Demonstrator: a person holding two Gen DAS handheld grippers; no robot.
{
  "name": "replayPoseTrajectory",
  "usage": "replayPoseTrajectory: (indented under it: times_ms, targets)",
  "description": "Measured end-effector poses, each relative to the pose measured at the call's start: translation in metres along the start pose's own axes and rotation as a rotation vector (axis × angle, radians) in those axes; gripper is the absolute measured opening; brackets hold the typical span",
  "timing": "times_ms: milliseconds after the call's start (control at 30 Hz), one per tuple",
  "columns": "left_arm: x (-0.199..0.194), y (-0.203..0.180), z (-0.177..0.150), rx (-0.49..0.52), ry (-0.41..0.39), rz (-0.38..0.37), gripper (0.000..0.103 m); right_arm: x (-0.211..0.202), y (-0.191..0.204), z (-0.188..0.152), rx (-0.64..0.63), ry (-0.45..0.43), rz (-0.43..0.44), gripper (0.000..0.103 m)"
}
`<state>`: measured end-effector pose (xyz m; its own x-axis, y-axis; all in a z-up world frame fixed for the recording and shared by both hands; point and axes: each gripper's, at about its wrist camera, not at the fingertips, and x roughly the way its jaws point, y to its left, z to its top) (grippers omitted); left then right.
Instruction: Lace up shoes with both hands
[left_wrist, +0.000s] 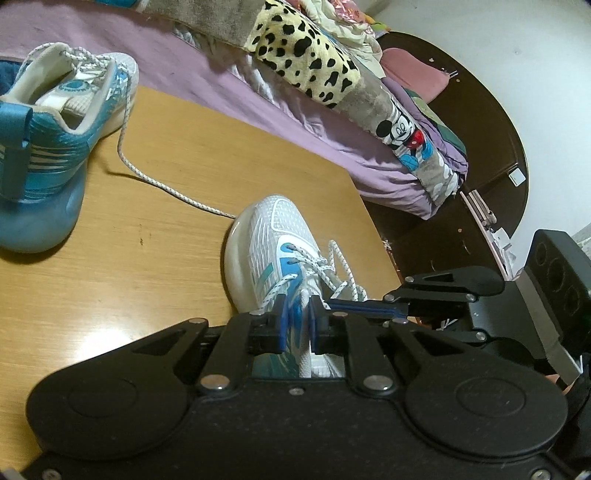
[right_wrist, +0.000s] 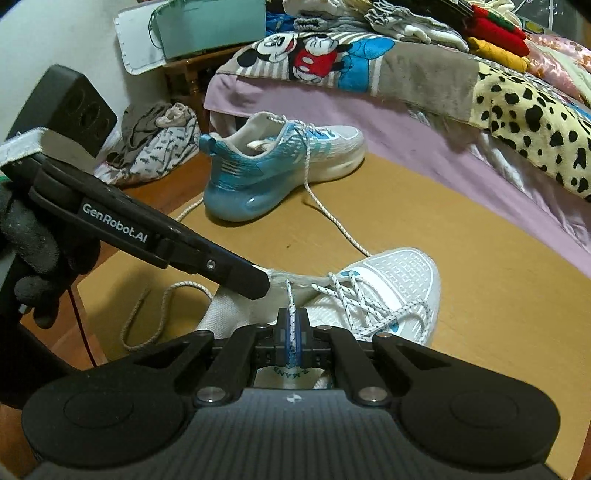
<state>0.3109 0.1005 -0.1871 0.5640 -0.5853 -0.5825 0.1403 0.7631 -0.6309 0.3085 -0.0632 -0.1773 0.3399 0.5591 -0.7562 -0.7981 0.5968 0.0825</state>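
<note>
From the left wrist we saw our left tongs (left_wrist: 298, 314) nearly closed on the white tongue (left_wrist: 303, 332) of the near sneaker (left_wrist: 273, 240), which lay on the wooden counter (left_wrist: 177, 155). Our right tongs (left_wrist: 332, 303) reached in from the right, tips beside the sneaker's speckled lace (left_wrist: 340, 266). A second, blue sneaker (left_wrist: 55, 140) stood at far left, its loose lace trailing across the counter toward the near sneaker's toe. Behind lay a bed (left_wrist: 258, 99) with a purple sheet.
</note>
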Motion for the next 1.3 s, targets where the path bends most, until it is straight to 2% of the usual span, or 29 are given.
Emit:
replayPoseTrajectory:
  times_ms: [800, 900, 1200, 1300]
  targets:
    - [0.003, -0.001, -0.001, 0.016, 0.002, -0.008, 0.011, 0.008, 0.001, 0.0, 0.005, 0.036, -0.021, 0.005]
    - [0.003, -0.004, -0.001, 0.042, 0.005, -0.009, 0.01, 0.009, 0.001, 0.0, 0.014, 0.035, -0.019, 0.005]
    - [0.006, -0.027, -0.005, 0.281, 0.009, 0.064, 0.01, 0.008, -0.004, 0.001, 0.062, 0.024, -0.004, 0.005]
    - [0.006, -0.024, -0.005, 0.255, 0.006, 0.058, 0.01, 0.007, -0.005, 0.002, 0.072, 0.017, 0.005, 0.005]
